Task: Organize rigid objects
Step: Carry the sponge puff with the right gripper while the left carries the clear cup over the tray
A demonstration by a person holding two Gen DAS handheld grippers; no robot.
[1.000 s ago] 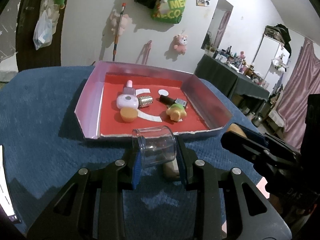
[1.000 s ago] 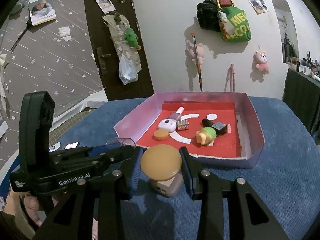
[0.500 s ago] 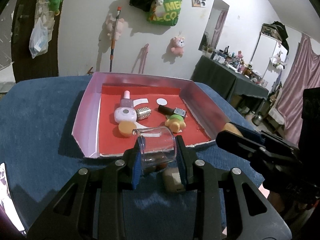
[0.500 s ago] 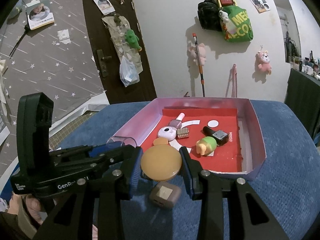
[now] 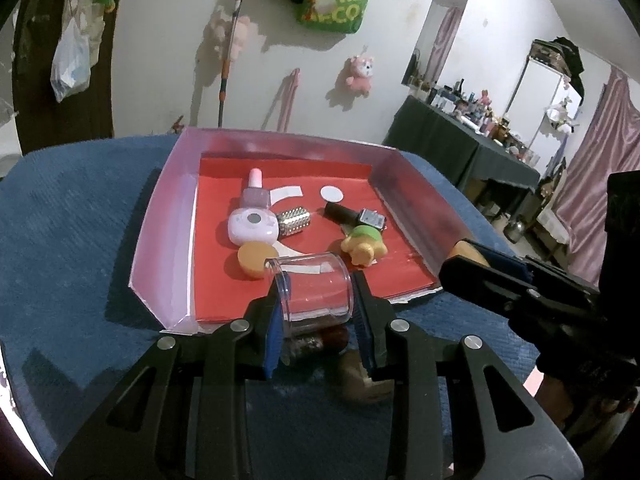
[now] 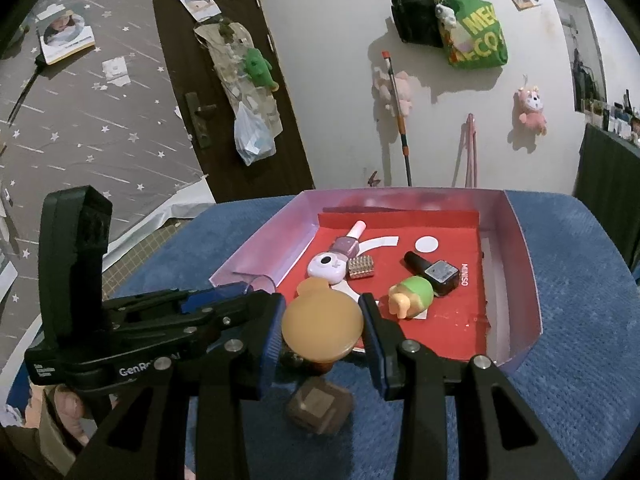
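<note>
A blue cloth (image 5: 80,248) covers the surface, with the pink tray (image 5: 168,232) on it at 12 o'clock. The left gripper (image 5: 316,316) clamps a clear jar (image 5: 316,292) over the tray's near edge. The right gripper (image 6: 322,332) clamps a tan lid (image 6: 322,328) there. On the white wall (image 6: 328,80) hang a green bag (image 6: 476,40) and plush toys (image 6: 530,110); a dark door (image 6: 224,80) is at 10 o'clock.

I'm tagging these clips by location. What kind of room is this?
Most likely a lived-in bedroom or private room at home. A pink plush toy and a green tote bag hang on the wall, pink curtains hang at one side, and a dark side table is crowded with small bottles.
</note>
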